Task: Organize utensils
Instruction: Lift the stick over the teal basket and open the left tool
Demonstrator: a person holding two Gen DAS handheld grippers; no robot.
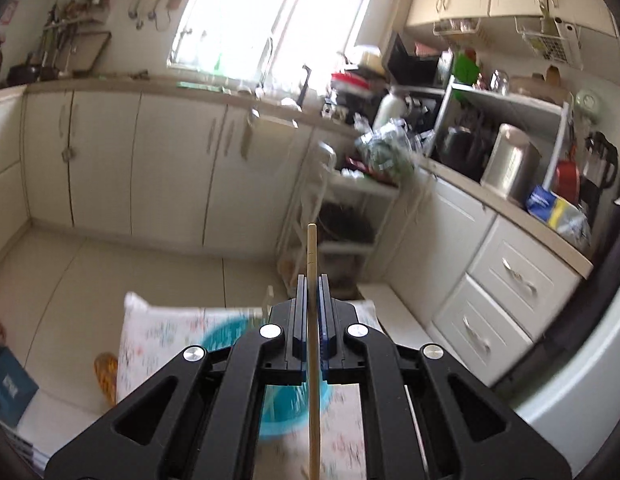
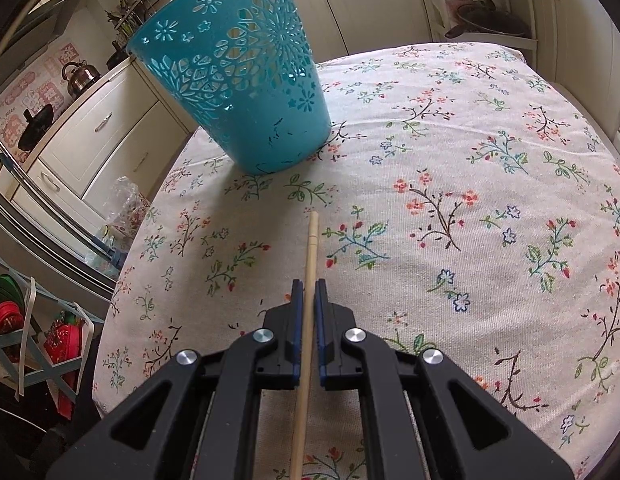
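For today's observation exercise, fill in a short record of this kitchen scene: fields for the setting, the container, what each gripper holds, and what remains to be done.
setting: table under a floral tablecloth in a kitchen
container: teal cut-out plastic basket, upright on the tablecloth
left gripper: shut on a wooden chopstick, raised, facing the cabinets
right gripper: shut on a second wooden chopstick, pointing down over the cloth
chopsticks in basket: neither of these two; the basket's inside is not visible
remaining: both chopsticks probably go into the basket
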